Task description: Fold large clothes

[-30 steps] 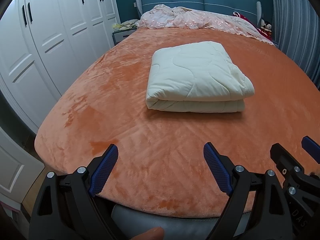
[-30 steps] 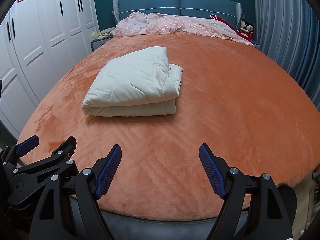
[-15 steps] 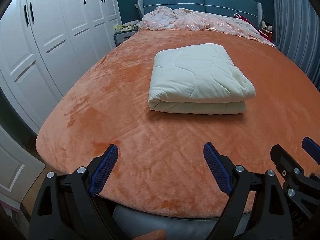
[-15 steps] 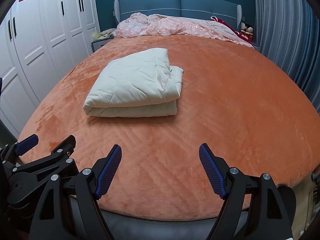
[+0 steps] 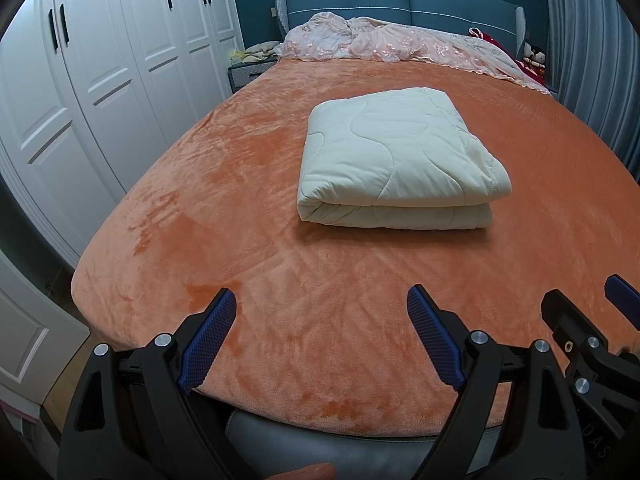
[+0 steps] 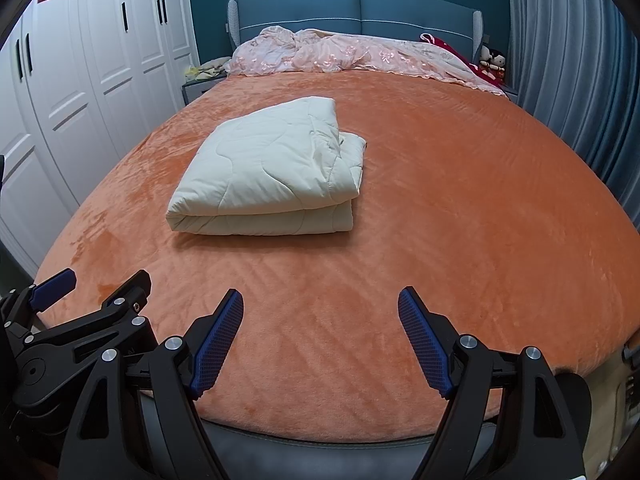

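Nothing has shifted over the last second: the quilt (image 5: 396, 156) lies folded on the bed (image 5: 224, 216), both the left gripper (image 5: 322, 316) and right gripper (image 6: 320, 316) hold open and empty, so folding appears complete.

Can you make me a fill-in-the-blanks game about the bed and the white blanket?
1. The folded cream quilt lies on the ____ bedspread.
2. Both the left gripper and the right gripper are ____.
3. The crumpled pink cover lies against the ____ headboard.

Missing words: orange; open; blue
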Tool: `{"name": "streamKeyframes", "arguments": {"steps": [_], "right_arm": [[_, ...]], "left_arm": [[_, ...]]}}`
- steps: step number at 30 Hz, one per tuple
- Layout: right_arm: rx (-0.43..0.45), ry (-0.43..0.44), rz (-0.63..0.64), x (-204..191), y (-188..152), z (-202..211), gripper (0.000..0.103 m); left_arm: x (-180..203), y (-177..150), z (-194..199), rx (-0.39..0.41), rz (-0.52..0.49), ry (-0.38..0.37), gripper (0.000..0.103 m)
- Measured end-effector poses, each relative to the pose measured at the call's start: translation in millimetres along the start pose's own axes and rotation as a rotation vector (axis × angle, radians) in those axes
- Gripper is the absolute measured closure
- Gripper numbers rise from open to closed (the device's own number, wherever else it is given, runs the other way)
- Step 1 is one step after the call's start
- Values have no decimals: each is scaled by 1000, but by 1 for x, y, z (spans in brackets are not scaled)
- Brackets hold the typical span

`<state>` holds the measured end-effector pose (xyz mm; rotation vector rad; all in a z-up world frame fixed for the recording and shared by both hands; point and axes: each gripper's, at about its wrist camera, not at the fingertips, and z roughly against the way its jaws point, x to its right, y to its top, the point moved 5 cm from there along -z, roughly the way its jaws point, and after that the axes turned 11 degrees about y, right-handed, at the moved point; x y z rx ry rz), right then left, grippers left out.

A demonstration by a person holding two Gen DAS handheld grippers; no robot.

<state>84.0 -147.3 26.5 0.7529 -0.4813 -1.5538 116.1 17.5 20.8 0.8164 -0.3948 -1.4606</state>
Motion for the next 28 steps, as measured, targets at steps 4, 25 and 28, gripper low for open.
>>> {"name": "streamKeyframes", "arguments": {"steps": [4,25,28], "right_arm": [[0,0,0,0,0,0,25],[-4,-10,19,-5,0,-3,25],[0,-14,19,-6,1,-3,25]], "left_arm": [[0,0,0,0,0,1,18],[3,0,-5,-26,5,-21,24],[3,0,-5,-26,7,-19,24]]}}
